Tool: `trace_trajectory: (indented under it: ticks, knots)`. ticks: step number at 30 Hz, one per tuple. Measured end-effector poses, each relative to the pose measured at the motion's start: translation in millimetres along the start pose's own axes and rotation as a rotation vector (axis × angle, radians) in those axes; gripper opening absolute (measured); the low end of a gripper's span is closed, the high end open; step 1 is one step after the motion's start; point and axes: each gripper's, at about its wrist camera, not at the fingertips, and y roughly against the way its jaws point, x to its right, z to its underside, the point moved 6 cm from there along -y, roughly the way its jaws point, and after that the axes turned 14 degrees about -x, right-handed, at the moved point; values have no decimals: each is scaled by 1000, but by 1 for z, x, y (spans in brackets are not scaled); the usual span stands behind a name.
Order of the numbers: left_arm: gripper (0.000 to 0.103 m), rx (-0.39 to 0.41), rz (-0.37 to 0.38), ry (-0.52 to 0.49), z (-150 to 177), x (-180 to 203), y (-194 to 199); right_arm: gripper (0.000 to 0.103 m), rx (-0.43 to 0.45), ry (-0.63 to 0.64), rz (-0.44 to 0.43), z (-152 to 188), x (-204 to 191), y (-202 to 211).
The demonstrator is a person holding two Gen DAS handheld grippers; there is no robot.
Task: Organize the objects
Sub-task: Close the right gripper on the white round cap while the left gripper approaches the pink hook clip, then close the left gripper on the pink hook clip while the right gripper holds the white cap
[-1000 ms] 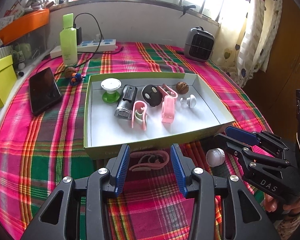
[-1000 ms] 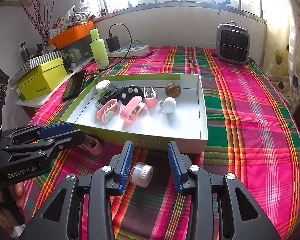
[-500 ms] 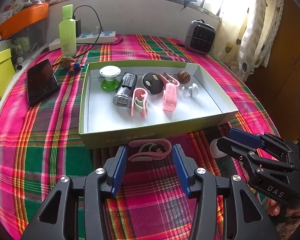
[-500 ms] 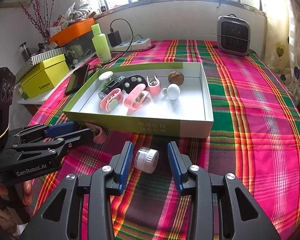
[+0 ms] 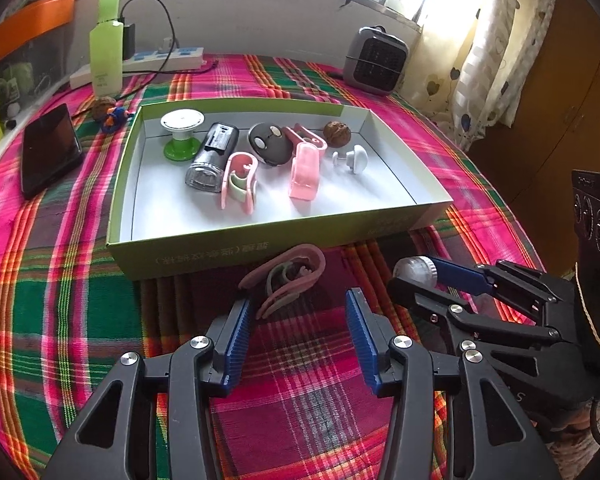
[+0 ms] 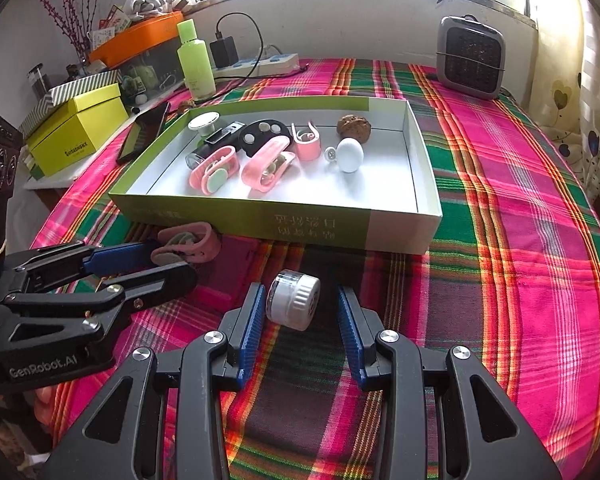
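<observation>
Two grippers poised over the plaid-covered surface, just off the near wall of the green box (image 5: 260,246). Left gripper (image 5: 296,322): jaws parted, pink clip (image 5: 288,278) lying loose just ahead, ungripped. Right gripper (image 6: 300,322): jaws apart, small white-capped jar (image 6: 294,300) on its side between them, grip uncertain.

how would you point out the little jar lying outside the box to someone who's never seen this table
Find the shallow green box on the plaid tablecloth, then look at the cloth just in front of its near wall. The small jar lies on its side there, clear-bodied with a ribbed white cap, unlike the pink clip beside it.
</observation>
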Motion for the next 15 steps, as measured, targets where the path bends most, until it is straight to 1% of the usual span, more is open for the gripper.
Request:
trace_trajectory:
  ticks: [10,15]
  knots:
    - [45,-26,69,-36,8,15,-1,38,13,0,18,0,4,3]
    - [45,-14,60,-44,11,16,4,38,20,2,11,-1,6,4]
